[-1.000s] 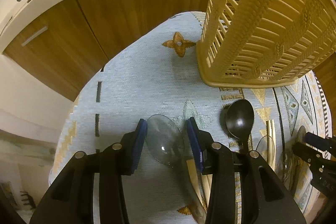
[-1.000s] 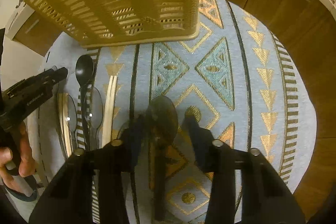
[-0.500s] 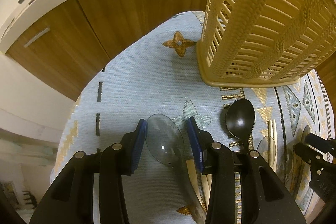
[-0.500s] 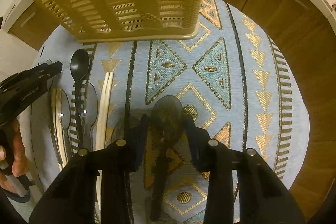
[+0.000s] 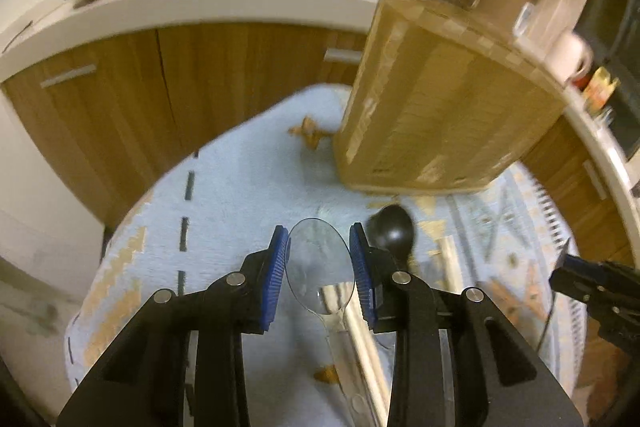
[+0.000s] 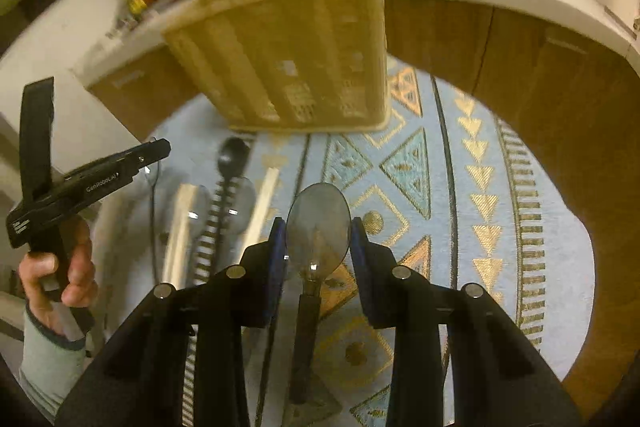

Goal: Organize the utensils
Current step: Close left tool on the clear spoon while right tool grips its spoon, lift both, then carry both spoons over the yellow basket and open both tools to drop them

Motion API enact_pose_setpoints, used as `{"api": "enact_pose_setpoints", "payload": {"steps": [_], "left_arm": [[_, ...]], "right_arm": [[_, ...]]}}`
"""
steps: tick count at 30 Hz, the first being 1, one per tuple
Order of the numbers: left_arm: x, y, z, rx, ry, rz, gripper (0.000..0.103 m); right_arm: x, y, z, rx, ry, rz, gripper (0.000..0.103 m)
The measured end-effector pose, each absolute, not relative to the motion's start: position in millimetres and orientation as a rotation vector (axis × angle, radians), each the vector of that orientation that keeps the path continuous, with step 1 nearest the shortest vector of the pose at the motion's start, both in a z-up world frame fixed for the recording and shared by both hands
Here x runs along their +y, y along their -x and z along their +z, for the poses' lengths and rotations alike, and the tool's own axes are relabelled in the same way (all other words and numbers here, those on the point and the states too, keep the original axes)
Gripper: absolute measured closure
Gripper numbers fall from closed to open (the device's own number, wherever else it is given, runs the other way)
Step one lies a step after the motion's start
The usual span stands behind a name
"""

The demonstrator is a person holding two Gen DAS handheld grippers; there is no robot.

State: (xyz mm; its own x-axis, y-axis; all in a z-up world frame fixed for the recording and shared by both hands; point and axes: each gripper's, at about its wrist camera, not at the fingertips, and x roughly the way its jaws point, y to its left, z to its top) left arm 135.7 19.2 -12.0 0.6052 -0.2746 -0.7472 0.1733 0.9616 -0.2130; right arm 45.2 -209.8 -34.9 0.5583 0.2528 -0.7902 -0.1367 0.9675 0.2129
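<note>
My left gripper (image 5: 320, 239) has its jaws closing on the bowl of a clear plastic spoon (image 5: 320, 263). The blue pads press its edges and the spoon hangs above the mat. My right gripper (image 6: 318, 227) is shut on the bowl of a smoky translucent spoon (image 6: 319, 219), whose dark handle trails back under the fingers. The woven yellow basket (image 5: 440, 107) stands on the mat beyond both grippers, blurred. On the mat lie a black spoon (image 6: 234, 153), wooden chopsticks (image 6: 262, 203) and more clear spoons (image 6: 244, 199).
A round patterned blue and gold mat (image 6: 440, 227) covers the table. Wooden cabinets (image 5: 120, 115) under a white countertop curve behind it. A hand (image 6: 60, 279) in a pale sleeve grips the left tool's handle at the left of the right wrist view.
Both grippers have closed on their spoons and lifted them off the mat, tilting up. The basket and cabinets now sit lower and farther in both views.
</note>
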Motion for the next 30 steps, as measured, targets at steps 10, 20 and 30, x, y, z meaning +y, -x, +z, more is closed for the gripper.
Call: {"api": "enact_pose_setpoints", "payload": {"steps": [10, 20, 30], "left_arm": [[22.3, -79.5, 49.7, 0.594, 0.159, -0.349, 0.073], [2.3, -74.9, 127.0, 0.403, 0.136, -0.394, 0.074], [-12.1, -114.6, 191.7, 0.283, 0.088, -0.343, 0.074]], "right_arm": [[-205.8, -3.2, 7.0, 0.694, -0.188, 0.342, 0.074], [-214.8, -24.9, 75.1, 0.485, -0.229, 0.333, 0.074], [-223.2, -70.6, 149.5, 0.301, -0.161, 0.183, 0.074]]}}
